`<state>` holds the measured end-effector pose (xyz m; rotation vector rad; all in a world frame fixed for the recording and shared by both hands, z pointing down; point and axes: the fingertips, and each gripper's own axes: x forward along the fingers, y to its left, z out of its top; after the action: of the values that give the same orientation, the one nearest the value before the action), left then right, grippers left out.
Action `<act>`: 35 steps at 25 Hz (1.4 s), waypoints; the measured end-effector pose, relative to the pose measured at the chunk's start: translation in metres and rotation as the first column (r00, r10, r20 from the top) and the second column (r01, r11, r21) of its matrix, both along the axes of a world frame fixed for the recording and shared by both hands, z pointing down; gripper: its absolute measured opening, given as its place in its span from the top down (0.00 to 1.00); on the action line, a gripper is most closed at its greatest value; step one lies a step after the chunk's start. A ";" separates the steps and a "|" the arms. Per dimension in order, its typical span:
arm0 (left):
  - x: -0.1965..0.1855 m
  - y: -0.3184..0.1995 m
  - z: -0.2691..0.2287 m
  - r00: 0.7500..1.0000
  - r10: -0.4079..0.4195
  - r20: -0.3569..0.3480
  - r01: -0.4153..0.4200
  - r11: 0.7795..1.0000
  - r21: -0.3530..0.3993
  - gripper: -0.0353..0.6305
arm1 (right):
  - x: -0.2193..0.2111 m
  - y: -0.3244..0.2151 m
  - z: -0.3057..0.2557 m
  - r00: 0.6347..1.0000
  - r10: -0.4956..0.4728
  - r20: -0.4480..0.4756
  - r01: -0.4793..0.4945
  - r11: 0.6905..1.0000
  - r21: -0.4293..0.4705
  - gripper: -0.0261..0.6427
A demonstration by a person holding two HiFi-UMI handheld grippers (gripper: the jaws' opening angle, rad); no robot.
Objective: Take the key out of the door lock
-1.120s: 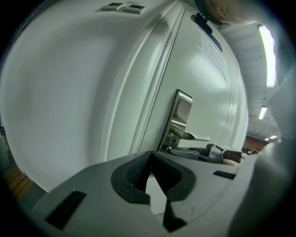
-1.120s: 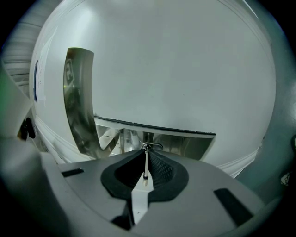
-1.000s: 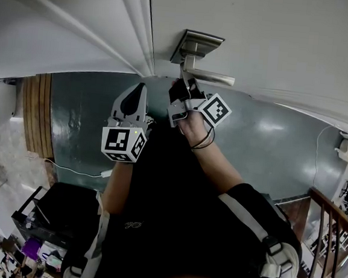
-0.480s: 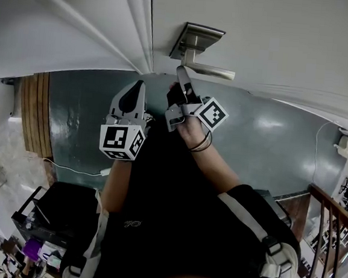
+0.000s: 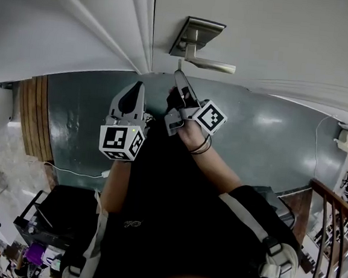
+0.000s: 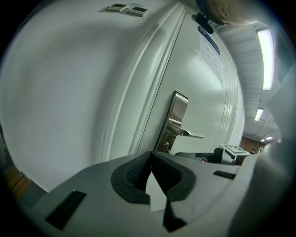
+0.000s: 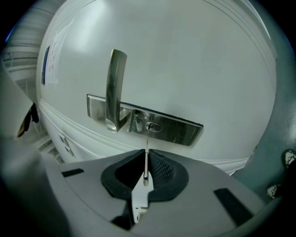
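Key (image 7: 146,169) pinched in right tool (image 7: 145,152), tip just short of keyhole (image 7: 153,126).

Lever handle (image 5: 214,65) overhangs the lock (image 7: 152,126) — open air below.

Key (image 7: 146,143): thin, silvery, seen edge-on, clamped between the pads of the right claw (image 7: 146,157). Blade clear of the keyhole (image 7: 153,126), tip just short of it. Lock plate (image 7: 178,130): brushed metal, on a white door (image 7: 185,69).

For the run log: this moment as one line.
right gripper: shut on key | key: out of lock | left gripper: shut, empty
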<state>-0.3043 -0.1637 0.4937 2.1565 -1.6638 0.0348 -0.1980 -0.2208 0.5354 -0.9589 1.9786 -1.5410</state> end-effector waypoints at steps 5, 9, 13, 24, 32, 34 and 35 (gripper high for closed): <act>-0.004 0.008 0.001 0.999 0.040 -0.004 -0.040 0.999 -0.001 0.91 | -0.003 0.024 -0.003 0.989 -0.038 -0.146 0.048 0.997 0.063 0.92; 0.000 0.012 0.004 0.995 0.097 -0.007 -0.097 0.995 -0.009 0.91 | 0.006 0.044 0.000 0.961 -0.039 -0.275 0.067 0.993 0.092 0.92; 0.011 0.012 0.010 0.986 0.164 0.004 -0.164 0.986 -0.021 0.91 | 0.021 0.057 -0.006 0.937 -0.002 -0.349 0.048 0.991 0.123 0.92; 0.079 0.015 0.010 0.958 0.288 0.008 -0.287 0.957 -0.029 0.91 | 0.081 0.085 -0.017 0.864 0.074 -0.497 0.034 0.978 0.205 0.92; 0.160 0.042 0.018 0.939 0.345 0.018 -0.343 0.938 -0.058 0.91 | 0.159 0.119 -0.013 0.809 0.118 -0.576 0.016 0.975 0.222 0.92; 0.185 0.052 0.017 0.934 0.358 0.015 -0.356 0.932 -0.059 0.91 | 0.183 0.129 -0.014 0.786 0.128 -0.604 0.018 0.973 0.230 0.92; 0.198 0.058 0.016 0.932 0.363 0.013 -0.361 0.930 -0.060 0.91 | 0.194 0.135 -0.014 0.774 0.133 -0.619 0.021 0.972 0.234 0.92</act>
<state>-0.1061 -0.1061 0.5099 2.3966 -1.2369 0.2124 -0.0042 -0.0854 0.5212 -1.5675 2.4713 -0.9787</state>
